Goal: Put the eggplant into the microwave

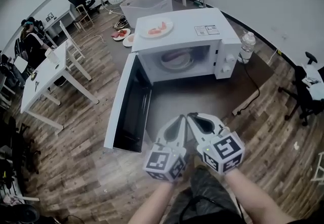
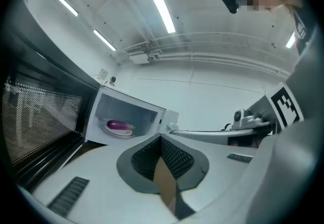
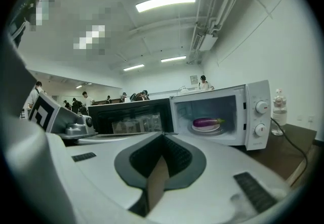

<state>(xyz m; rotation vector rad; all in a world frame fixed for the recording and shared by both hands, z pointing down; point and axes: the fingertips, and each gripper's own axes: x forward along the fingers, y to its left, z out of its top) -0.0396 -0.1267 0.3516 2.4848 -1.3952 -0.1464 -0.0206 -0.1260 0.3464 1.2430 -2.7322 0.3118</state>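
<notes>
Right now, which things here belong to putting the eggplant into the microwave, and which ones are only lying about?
For the job:
- eggplant, inside on a dish
- microwave, door open
- left gripper and right gripper, both shut, empty

Lying about:
- plate of food on the microwave
- water bottle
- plastic bin
- white table

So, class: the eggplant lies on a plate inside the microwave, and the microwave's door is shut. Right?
No. The door stands wide open, as the head view shows. The eggplant does lie on the plate inside the microwave.
</notes>
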